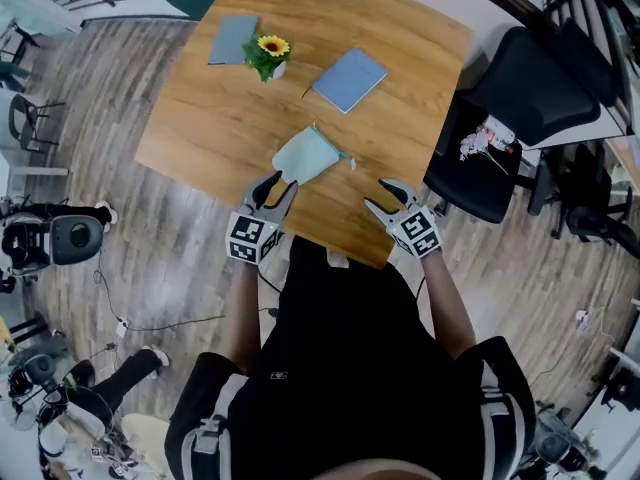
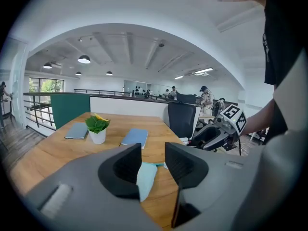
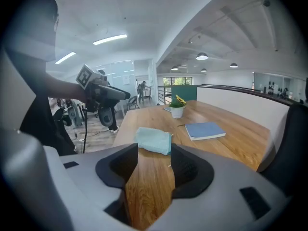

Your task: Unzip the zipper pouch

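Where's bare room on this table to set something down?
Widest bare wood: the table's left part, below the grey notebook and flower pot, left of the pouch. Also right of the pouch, below the blue notebook. The far middle is crowded.

No word, brand or number can be read. The marker cubes [image 1: 251, 238] on the left gripper [image 1: 278, 188], at 7 o'clock, and the right gripper [image 1: 380, 195], at 5 o'clock, bear only black-and-white square patterns.
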`<action>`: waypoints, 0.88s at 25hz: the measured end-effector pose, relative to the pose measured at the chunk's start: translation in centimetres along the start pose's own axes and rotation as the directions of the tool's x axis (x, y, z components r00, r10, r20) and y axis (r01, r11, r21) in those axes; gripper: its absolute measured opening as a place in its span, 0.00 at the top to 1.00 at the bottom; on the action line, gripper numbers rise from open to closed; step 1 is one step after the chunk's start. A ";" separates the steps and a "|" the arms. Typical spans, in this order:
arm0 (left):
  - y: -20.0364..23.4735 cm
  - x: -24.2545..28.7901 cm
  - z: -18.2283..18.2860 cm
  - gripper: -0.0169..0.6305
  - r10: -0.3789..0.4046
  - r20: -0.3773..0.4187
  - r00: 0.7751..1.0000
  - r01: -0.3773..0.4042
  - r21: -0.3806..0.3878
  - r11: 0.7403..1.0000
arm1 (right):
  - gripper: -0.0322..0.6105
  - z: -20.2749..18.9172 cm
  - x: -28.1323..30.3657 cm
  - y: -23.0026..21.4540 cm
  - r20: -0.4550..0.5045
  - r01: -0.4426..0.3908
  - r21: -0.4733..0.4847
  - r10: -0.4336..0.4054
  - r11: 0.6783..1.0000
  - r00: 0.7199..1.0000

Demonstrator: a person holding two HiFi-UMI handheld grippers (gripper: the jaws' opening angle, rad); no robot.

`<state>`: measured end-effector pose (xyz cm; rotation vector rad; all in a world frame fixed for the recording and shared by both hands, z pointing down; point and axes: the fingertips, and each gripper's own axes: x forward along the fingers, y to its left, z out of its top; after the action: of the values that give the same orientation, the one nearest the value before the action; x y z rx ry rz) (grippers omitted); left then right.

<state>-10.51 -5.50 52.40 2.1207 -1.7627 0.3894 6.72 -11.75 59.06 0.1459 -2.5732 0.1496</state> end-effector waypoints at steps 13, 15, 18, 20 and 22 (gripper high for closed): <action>8.6 8.5 -4.8 0.74 -0.213 -0.146 0.966 0.216 0.002 0.976 | 0.62 2.2 5.6 0.7 -0.066 0.147 0.089 -0.142 0.985 0.988; 8.9 9.4 -5.6 0.74 -0.238 -0.153 0.959 0.238 -0.024 0.971 | 0.62 1.9 6.0 0.7 -0.083 0.160 0.095 -0.152 0.983 0.985; 9.4 11.0 -6.7 0.74 -0.269 -0.165 0.949 0.264 -0.054 0.963 | 0.62 1.7 6.5 0.5 -0.104 0.173 0.104 -0.162 0.979 0.981; 10.0 12.3 -7.4 0.74 -0.287 -0.167 0.943 0.276 -0.089 0.957 | 0.63 1.7 6.6 0.4 -0.109 0.186 0.120 -0.173 0.975 0.979; 11.1 13.4 -7.9 0.74 -0.297 -0.166 0.940 0.277 -0.136 0.951 | 0.63 1.9 6.8 0.3 -0.109 0.200 0.131 -0.186 0.971 0.976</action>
<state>-18.77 -15.73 66.25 2.1443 -1.3168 0.3843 -0.04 -12.19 61.06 0.4310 -2.4353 0.2594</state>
